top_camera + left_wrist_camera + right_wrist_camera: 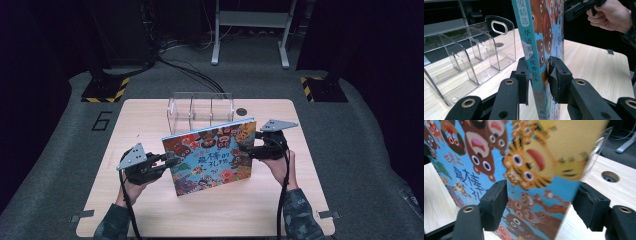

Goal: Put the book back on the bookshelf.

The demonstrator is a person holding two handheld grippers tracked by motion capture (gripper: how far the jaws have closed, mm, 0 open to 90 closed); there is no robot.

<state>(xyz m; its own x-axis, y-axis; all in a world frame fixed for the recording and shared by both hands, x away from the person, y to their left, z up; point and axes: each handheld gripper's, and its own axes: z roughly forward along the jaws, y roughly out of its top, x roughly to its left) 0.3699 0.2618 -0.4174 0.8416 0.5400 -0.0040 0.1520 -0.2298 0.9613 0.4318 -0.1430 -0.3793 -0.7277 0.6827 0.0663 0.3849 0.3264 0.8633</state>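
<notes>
Above the middle of the counter (150, 210) we hold a picture book (210, 155) upright and tilted, its lower corner close to the wood, whether touching we cannot tell. Our left hand-held gripper (537, 75) has its jaws clamped on the spine edge, pads pressing both covers. Our right hand-held gripper (250, 145) sits at the opposite edge; in the right gripper view its jaws stand apart, with the cover in front of one pad and the other out past the book's edge, so we judge it is not gripping. Just behind the book stands a clear acrylic organizer (200, 107) with upright dividers, and a round cable hole (241, 112) lies beside it.

The risk we see is that the book hangs from one narrow pinch at the spine. It could pivot in that grip and swing down, or slip free, because the right jaws give no support. Moving it back carelessly could knock the light organizer or catch a divider.
</notes>
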